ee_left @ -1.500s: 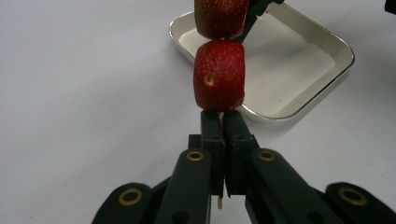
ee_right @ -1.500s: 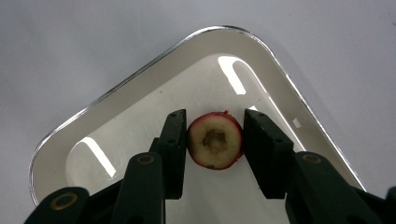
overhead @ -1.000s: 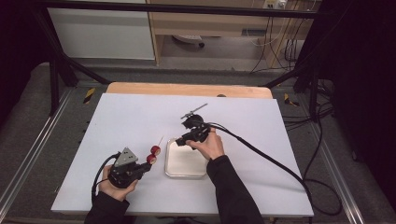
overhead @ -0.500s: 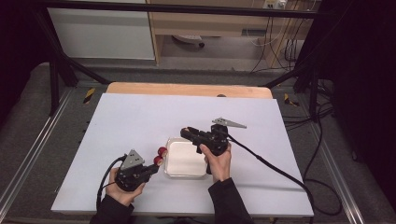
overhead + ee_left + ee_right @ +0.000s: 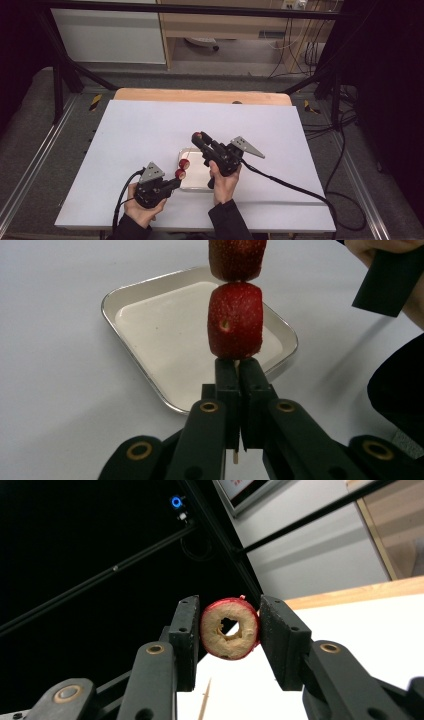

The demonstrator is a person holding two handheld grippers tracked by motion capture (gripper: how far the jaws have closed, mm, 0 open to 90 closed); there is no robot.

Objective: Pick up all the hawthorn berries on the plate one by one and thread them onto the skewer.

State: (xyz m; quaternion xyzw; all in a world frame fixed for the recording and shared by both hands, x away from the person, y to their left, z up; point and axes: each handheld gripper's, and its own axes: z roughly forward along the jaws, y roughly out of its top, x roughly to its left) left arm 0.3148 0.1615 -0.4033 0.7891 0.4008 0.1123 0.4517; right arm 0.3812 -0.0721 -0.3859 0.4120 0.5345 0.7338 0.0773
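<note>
The right gripper (image 5: 230, 635) is clamped on a cored fruit slice (image 5: 230, 635), red-skinned with a pale face and a hole through the middle (an apple ring, by the look of it). A second ago this gripper sat at the tray's (image 5: 197, 186) far right edge; since then it has swung left and now hovers above the tray's far corner, its jaws aimed away from the person, with the slice (image 5: 198, 135) at their tip. The left gripper (image 5: 235, 371) has its jaws pressed together on a thin wooden skewer (image 5: 234, 457) that carries two strawberry pieces (image 5: 235, 320), the skewer standing over the tray's middle in the left gripper view. In the high view the left gripper (image 5: 172, 183) has crept right to the tray's near left edge, and the strawberries (image 5: 182, 168) hang just over the tray's left rim. So the two hands have closed in on each other above the tray. My reading is that the ring is being lined up to slide onto the skewer's free end; its hole does not yet face the tip.
</note>
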